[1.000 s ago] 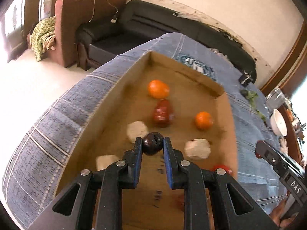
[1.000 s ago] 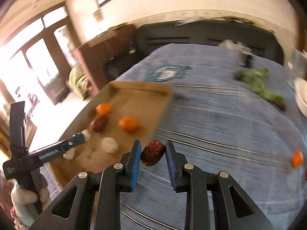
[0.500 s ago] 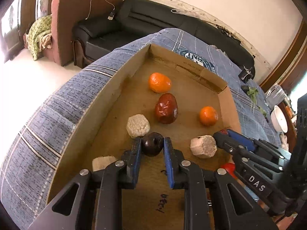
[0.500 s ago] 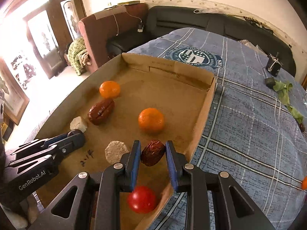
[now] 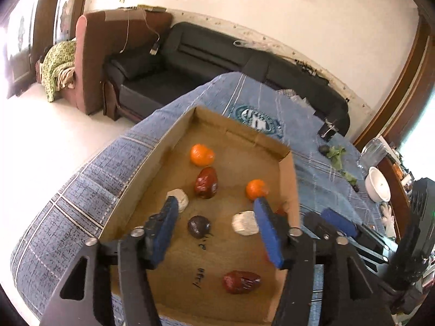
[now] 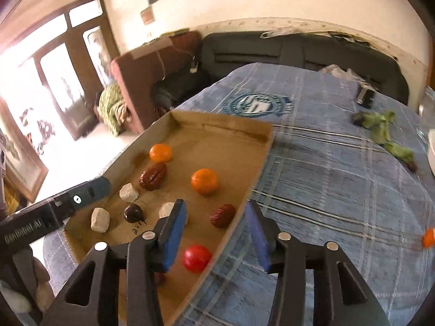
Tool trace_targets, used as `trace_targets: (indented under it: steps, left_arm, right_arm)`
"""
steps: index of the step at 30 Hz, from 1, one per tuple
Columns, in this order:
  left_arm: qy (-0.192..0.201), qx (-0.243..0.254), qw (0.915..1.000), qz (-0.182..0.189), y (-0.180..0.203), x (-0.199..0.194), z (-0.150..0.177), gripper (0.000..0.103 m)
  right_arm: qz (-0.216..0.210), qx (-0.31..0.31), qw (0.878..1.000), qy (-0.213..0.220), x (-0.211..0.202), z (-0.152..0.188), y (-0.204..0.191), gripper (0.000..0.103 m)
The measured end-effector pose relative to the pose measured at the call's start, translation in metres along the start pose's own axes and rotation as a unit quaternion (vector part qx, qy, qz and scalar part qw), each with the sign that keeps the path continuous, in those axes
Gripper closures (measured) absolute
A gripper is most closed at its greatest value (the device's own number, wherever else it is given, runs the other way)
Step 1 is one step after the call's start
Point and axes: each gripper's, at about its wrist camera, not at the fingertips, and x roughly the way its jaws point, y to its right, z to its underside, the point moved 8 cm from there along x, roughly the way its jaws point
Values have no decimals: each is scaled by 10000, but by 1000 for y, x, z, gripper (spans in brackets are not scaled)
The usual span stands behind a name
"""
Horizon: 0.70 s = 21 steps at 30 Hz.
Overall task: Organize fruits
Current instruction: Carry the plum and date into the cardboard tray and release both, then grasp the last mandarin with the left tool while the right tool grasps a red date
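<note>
A cardboard tray lies on the blue cloth. It holds two oranges, a large red date, a dark plum, a small red date, a red tomato and several pale lumps. My left gripper is open and empty above the plum. My right gripper is open and empty above the tray's right wall, near the small date.
Green leaves and a small orange fruit lie on the cloth to the right. A white bowl stands at the far right. A dark sofa and a brown armchair stand behind the table.
Both grippers opened. The left one let go of the dark plum and the right one let go of the small red date; both fruits now lie in the tray. Both grippers pulled back and up.
</note>
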Motion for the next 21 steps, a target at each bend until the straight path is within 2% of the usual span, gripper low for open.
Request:
trace_targets:
  steps: [6, 13, 16, 17, 21]
  left_arm:
    - [11, 248, 9996, 159, 31, -10, 5, 42]
    - [-91, 639, 9970, 429, 76, -20, 20, 42]
    - [-89, 739, 9956, 561, 92, -24, 26, 40]
    - [-90, 776, 9952, 593, 99, -23, 29, 35]
    - [-320, 965, 9924, 697, 125, -7, 48, 33]
  right_arm:
    - [198, 492, 9984, 192, -37, 21, 46, 49]
    - [842, 989, 9910, 310, -85, 57, 131, 49]
    - [1220, 1410, 9815, 437, -115, 73, 186, 49]
    - [1305, 1537, 9783, 474, -123, 77, 198, 49]
    - [1754, 2271, 9552, 722, -170, 107, 264, 47]
